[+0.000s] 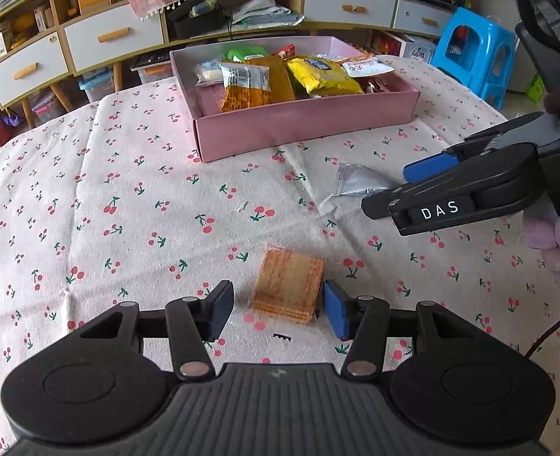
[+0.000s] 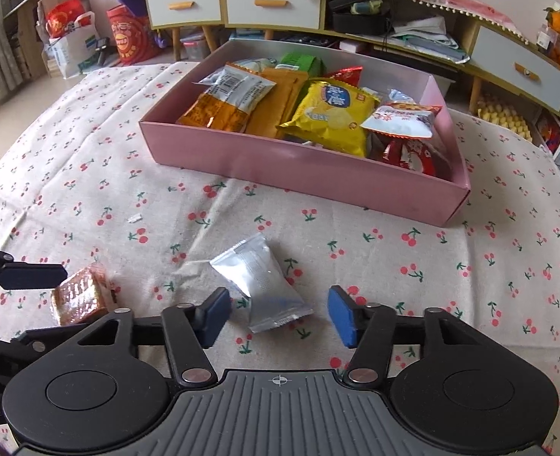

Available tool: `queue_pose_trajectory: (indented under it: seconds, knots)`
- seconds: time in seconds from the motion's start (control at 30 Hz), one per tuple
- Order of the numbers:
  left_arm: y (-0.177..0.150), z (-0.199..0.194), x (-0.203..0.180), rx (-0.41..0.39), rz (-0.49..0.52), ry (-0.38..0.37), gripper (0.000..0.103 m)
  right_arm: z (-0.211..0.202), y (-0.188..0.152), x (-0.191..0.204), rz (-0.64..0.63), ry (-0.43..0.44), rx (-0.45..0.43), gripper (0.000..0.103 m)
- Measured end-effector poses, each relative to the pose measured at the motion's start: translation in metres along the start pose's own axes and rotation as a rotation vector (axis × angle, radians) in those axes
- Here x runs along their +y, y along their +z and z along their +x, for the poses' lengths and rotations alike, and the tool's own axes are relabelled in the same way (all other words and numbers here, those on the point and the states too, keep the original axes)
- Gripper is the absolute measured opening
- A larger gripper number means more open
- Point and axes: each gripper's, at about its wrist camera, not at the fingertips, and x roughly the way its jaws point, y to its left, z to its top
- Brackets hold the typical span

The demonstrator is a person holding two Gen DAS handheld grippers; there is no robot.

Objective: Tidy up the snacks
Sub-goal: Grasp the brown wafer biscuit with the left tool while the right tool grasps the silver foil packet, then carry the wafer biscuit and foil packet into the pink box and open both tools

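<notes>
left wrist view: left gripper low over the cherry-print tablecloth on the surface, fingers apart around a clear-wrapped wafer biscuit pack; the right blue pad looks to touch the pack's edge, the left pad is clear of it. pink box sits farther back on the cloth, open top, holding an orange biscuit pack with white label, a brown packet, a yellow chip bag, a white and red packet, a green packet at the back and red wrappers at the right end. right gripper comes in from the right, over a silver sachet lying on the cloth between box and wafer pack.

right wrist view: right gripper fingers apart, silver sachet lying flat between them, touching neither pad. wafer biscuit pack at lower left beside a finger of the left gripper. pink box ahead, same snacks piled inside: orange biscuit pack, yellow chip bag, white and red packet, red wrappers, green packet. cabinet with white drawers behind.
</notes>
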Motion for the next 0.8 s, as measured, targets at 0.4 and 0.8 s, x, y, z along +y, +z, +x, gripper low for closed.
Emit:
queue_pose_trajectory:
  seconds: [0.4,0.8]
  knots:
    - [0.005,-0.002,0.006,0.006,-0.06,0.005,0.034,-0.011,0.006,0.0,0.03,0.053,-0.012,0.032]
    - [0.026,-0.021,0.027,-0.076,-0.219,0.005,0.034,-0.038,0.028,-0.034,0.256,0.142,-0.049,0.032]
